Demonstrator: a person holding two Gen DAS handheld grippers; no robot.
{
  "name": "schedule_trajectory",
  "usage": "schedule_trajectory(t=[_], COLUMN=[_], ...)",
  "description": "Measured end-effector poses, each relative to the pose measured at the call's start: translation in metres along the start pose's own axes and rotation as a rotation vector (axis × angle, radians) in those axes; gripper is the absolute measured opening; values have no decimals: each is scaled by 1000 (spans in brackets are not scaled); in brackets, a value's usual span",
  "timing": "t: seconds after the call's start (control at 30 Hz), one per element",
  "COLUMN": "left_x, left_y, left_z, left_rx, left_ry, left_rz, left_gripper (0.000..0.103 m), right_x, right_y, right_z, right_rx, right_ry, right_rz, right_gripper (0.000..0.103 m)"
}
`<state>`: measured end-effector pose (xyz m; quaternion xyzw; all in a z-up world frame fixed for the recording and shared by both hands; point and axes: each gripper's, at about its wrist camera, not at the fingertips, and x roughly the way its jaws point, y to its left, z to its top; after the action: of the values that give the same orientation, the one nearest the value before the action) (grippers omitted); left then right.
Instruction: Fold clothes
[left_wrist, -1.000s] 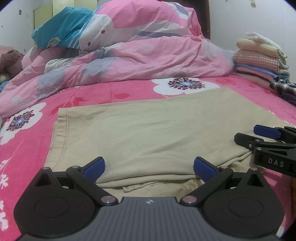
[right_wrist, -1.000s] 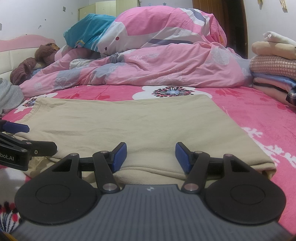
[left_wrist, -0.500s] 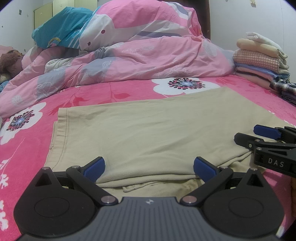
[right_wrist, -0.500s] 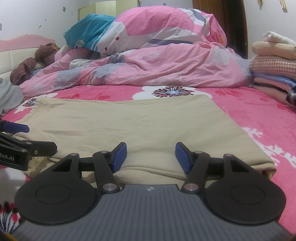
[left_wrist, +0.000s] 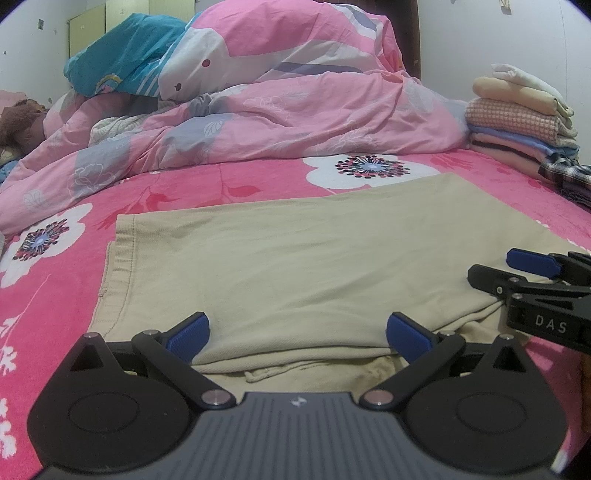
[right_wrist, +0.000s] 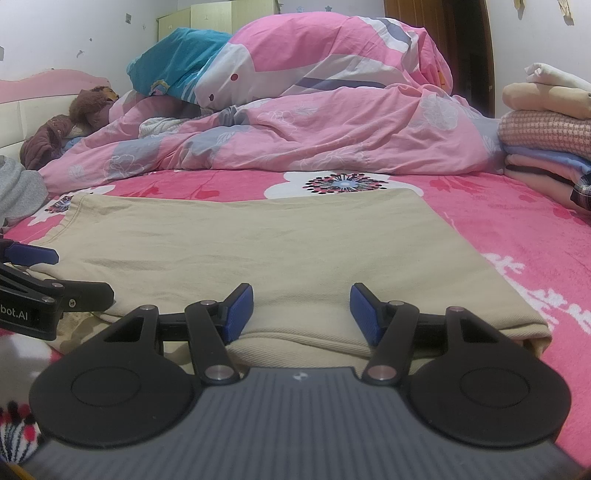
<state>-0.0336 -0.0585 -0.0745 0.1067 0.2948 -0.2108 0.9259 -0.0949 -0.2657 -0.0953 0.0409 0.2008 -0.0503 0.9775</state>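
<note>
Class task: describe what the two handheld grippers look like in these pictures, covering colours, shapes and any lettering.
Both the left gripper and the right gripper have black linkage arms on round black discs, silver pivot pins, a ribbed grey body with a small white logo, and ribbed blue finger pads. White lettering shows on their sides: "DAS" on the right one, "bot.AI" on the left.

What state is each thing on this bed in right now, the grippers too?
Beige garment: folded flat, near edge layered.
Left gripper: open, over the near edge.
Right gripper: open, over the near edge.
Stack of clothes: folded, piled.
Pink duvet: rumpled, heaped.
Bedsheet: spread flat.
</note>
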Motion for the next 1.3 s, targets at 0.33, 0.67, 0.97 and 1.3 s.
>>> schedule_trajectory(t=[0.33,0.67,0.97,1.3], left_x=[-1,-21,23,41], left_y=[4,4,2,2], left_z=[4,31,47,21], left_rx=[-5,-1,-29,-24], left_ry=[18,-46,1,24], left_rz=[-15,-16,35,52], left_gripper=[103,102,102,103], right_x=[0,0,-1,-1], right_y=[-1,-3,-4,-3], right_z=[0,-1,-3,-3], right_rx=[1,6,13,14], right_ry=[-2,-19,-26,-29], right_rz=[1,9,17,17], right_gripper=[58,58,59,59])
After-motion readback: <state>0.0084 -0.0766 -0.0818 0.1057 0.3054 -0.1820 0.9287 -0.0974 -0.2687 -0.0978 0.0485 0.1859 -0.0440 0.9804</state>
